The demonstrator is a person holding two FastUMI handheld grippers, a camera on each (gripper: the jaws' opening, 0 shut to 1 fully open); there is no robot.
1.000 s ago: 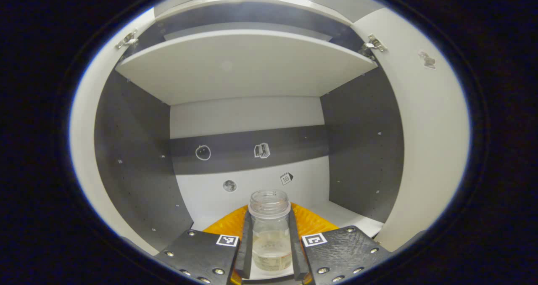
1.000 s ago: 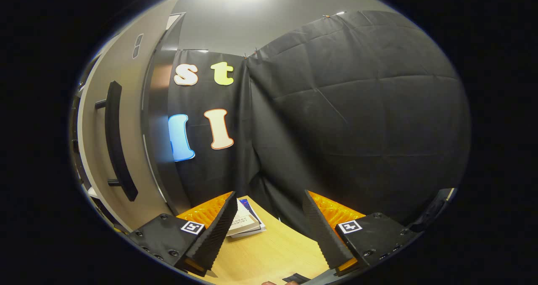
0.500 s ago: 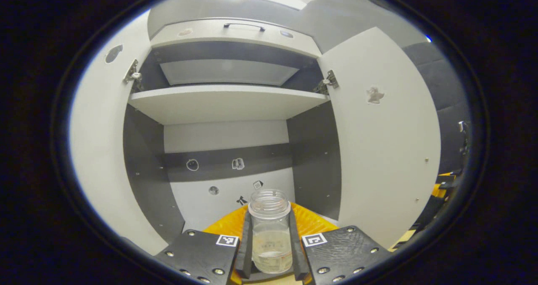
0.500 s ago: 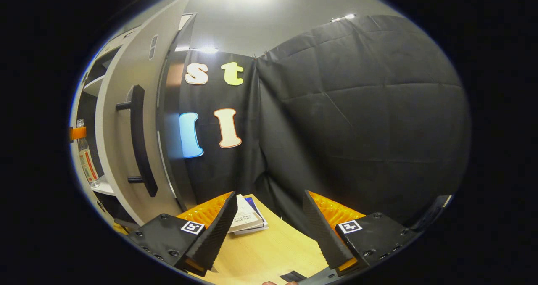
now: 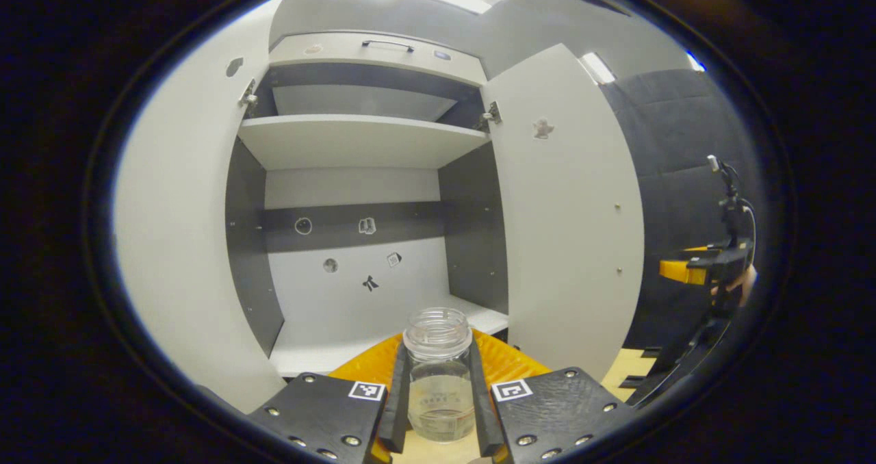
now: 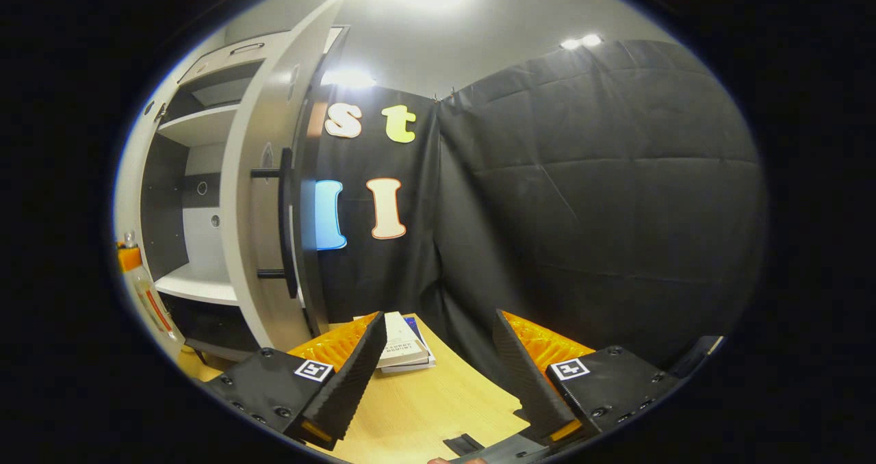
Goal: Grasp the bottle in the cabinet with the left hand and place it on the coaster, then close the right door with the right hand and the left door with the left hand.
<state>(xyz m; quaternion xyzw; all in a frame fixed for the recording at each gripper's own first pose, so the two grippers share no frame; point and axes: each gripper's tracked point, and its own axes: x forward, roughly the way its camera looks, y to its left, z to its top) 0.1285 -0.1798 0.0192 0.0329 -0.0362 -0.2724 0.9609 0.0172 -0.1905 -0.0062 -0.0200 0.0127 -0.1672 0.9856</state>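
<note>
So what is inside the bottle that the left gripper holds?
The bottle is clear, without cap. Its lower half looks cloudy, perhaps a little liquid or a label; the jaws cover both sides, so I cannot tell.

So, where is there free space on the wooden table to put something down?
The pale wooden table is bare between the open right gripper fingers, from the stacked books toward the camera. It is crowded near the open grey right cabinet door, where the left gripper holds the clear plastic bottle.

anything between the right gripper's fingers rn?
No. The right gripper is open; the right gripper view shows bare wooden table and stacked books beyond.
</note>
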